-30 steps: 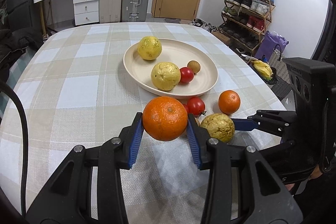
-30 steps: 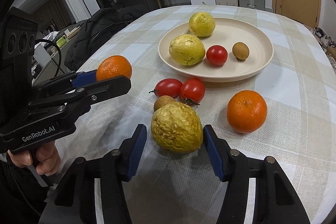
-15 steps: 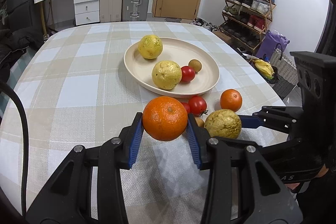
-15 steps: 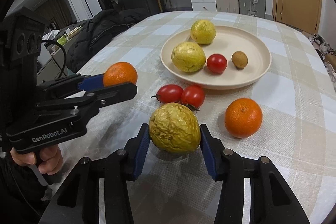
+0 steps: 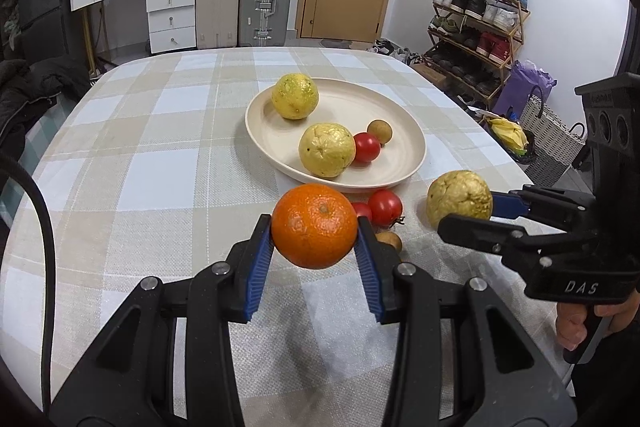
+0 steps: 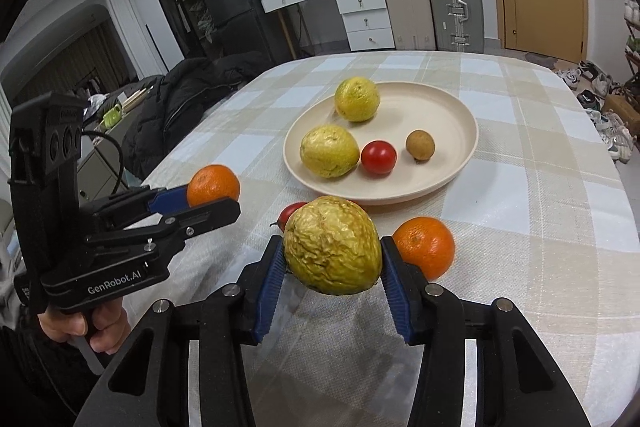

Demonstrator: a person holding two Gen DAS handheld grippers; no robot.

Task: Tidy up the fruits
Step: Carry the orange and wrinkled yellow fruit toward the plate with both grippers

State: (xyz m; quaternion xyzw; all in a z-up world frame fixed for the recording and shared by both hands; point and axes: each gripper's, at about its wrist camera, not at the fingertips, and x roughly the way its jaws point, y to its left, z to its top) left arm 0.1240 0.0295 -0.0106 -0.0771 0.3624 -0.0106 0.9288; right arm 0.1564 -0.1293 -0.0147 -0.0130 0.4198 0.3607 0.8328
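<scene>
My left gripper [image 5: 315, 251] is shut on an orange [image 5: 314, 225] and holds it above the table, near the front of the cream plate [image 5: 412, 155]. My right gripper [image 6: 333, 263] is shut on a wrinkled yellow fruit [image 6: 333, 245], lifted off the cloth. The plate [image 6: 460, 131] holds two yellow fruits, a red tomato [image 6: 378, 157] and a small brown fruit [image 6: 420, 145]. On the cloth lie a second orange [image 6: 425, 246], two tomatoes [image 5: 385, 207] and a small brown fruit [image 5: 389, 239].
The checked tablecloth [image 5: 160, 147] covers a rounded table. A black coat [image 6: 188, 95] lies off the table's left side. A shoe rack [image 5: 476, 23] and baskets stand to the right, suitcases and drawers at the back.
My right gripper closed on the wrinkled yellow fruit and lifted it off the cloth. My left gripper still holds the orange and has risen a little.
</scene>
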